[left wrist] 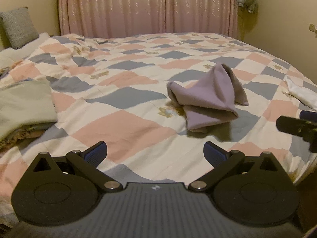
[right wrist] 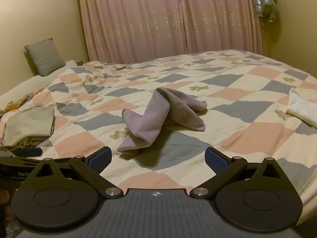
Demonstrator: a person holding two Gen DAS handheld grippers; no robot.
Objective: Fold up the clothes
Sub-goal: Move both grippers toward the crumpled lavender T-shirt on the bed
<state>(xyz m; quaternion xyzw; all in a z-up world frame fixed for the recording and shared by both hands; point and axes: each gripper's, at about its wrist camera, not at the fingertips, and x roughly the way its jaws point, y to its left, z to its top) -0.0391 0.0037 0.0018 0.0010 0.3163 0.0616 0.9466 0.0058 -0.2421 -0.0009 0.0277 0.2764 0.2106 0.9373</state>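
Both grippers, left gripper (left wrist: 155, 151) and right gripper (right wrist: 158, 157), hover with jaws wide, empty; the crumpled mauve cloth garment (right wrist: 160, 117) may bunch further if grabbed mid-heap.

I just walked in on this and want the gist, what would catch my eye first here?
A crumpled lilac cloth lies alone mid-bed on the checked quilt. Both tools, left tool and right tool, hang open and empty short of it. A folded pale green garment sits at the bed's left edge, and a white cloth lies at the right.
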